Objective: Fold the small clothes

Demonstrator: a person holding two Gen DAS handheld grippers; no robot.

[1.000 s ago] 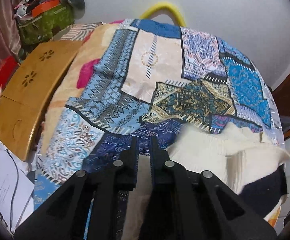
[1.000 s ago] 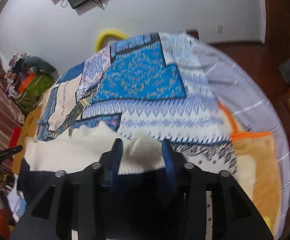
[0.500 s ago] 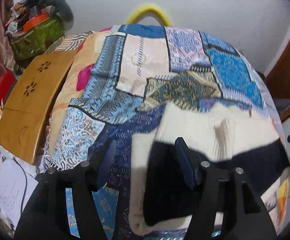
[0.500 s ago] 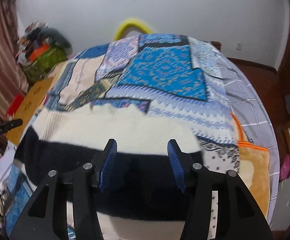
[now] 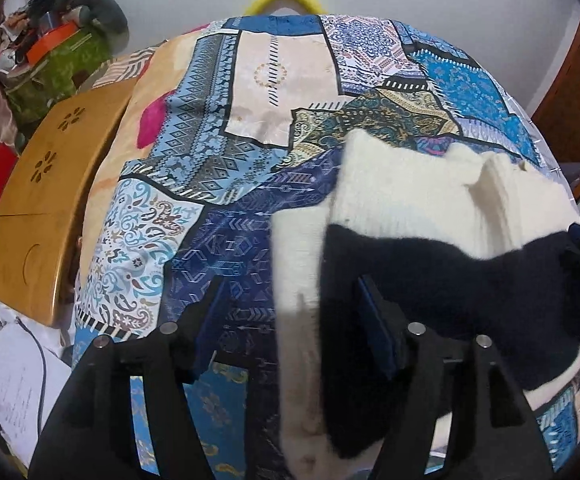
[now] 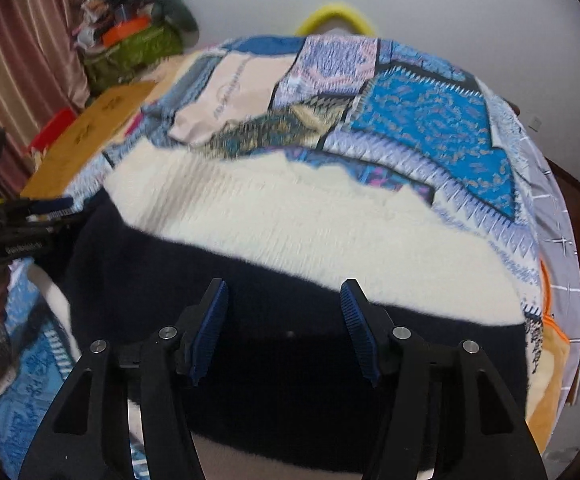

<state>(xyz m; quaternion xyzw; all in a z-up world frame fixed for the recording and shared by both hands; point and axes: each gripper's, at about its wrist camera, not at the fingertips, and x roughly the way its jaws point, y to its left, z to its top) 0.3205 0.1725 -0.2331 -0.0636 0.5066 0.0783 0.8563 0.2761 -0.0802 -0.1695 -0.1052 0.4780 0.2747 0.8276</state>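
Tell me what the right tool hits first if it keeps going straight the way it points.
Most likely the dark band of the cream-and-navy sweater, which fills the gap ahead of the open right tool. Depth is unclear.

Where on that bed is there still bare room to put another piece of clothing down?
Free: the patchwork bedspread beyond the cream and black sweater, toward the wall, and left of it up to the wooden lap table. Crowded: the near right, which the sweater covers under both grippers.
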